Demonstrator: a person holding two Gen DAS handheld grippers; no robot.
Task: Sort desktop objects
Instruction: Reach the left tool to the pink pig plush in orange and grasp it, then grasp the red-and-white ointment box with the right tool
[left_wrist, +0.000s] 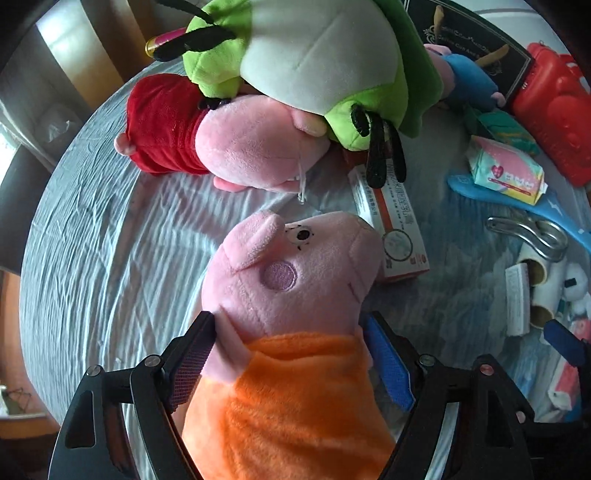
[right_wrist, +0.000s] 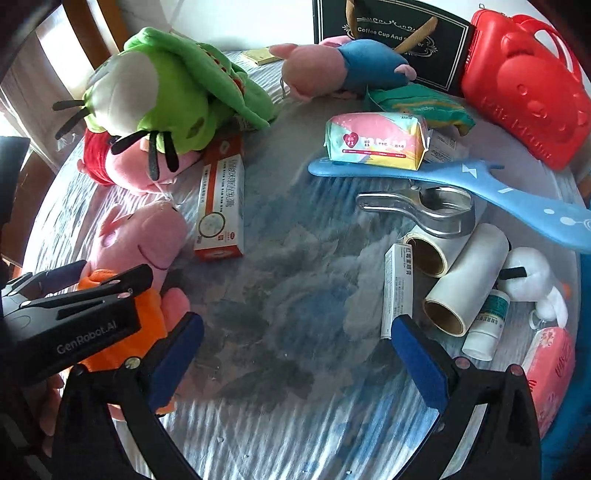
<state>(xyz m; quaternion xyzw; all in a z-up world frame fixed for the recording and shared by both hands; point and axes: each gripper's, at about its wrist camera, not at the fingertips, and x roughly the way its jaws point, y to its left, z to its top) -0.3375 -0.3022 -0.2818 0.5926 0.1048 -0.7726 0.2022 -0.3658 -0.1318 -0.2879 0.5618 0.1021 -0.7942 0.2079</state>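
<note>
Sorting is judged partly done. Plush toys are grouped at the desk's (right_wrist: 295, 424) left: a green plush (right_wrist: 166, 92) lies over a red-dressed pig (right_wrist: 122, 166), and the orange-dressed pig (left_wrist: 295, 332) lies just in front of them, flanked by the left tool (left_wrist: 291, 354). Its jaws stand apart on either side of the toy; in the left wrist view the near pad touches the plush while a gap is seen at the other, so whether the toy is gripped cannot be told. The right tool (right_wrist: 295, 354) is held wide apart over bare desk, with nothing between its jaws. Left unsorted at the right: tissue pack (right_wrist: 376, 140), blue paddle (right_wrist: 461, 184), metal clip (right_wrist: 424, 210), paper rolls (right_wrist: 465, 273), small boxes, bottle (right_wrist: 487, 325). A blue-dressed pig (right_wrist: 343, 66) lies apart at the back, beside a red case (right_wrist: 524, 92).
</note>
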